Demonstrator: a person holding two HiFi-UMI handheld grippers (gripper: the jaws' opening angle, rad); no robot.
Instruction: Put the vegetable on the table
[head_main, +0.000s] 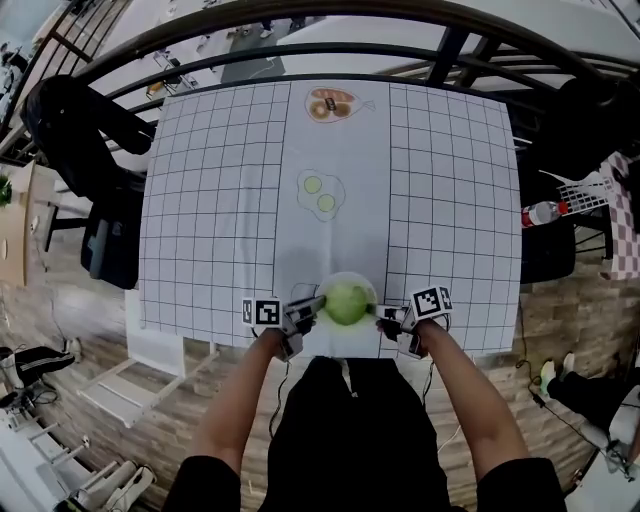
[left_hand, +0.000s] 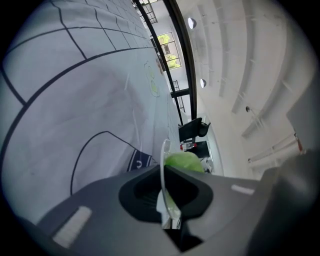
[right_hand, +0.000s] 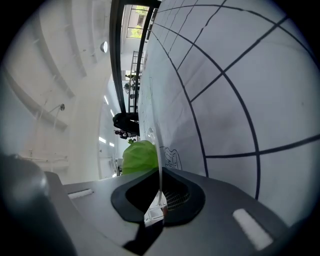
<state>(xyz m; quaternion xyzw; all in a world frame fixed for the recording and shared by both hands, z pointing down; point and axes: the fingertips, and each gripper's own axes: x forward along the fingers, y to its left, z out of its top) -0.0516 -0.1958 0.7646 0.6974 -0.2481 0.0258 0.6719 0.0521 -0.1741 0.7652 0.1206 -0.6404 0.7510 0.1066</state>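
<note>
While the green vegetable (head_main: 347, 303) rides on a clear plate (head_main: 348, 277) between the two sets of jaws, just over the near edge of the worktop (head_main: 215, 200), the placement is judged unfinished: contact with the worktop cannot be confirmed, and release remains. The left gripper (head_main: 319, 304) and right gripper (head_main: 381, 312) are each clenched on the plate rim from opposite sides, pointing inward and slightly downward

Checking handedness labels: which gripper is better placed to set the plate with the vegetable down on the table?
Neither alone: the left gripper and right gripper are each shut on opposite rims of the clear plate, green vegetable centred between them; lowering likely needs both.
</note>
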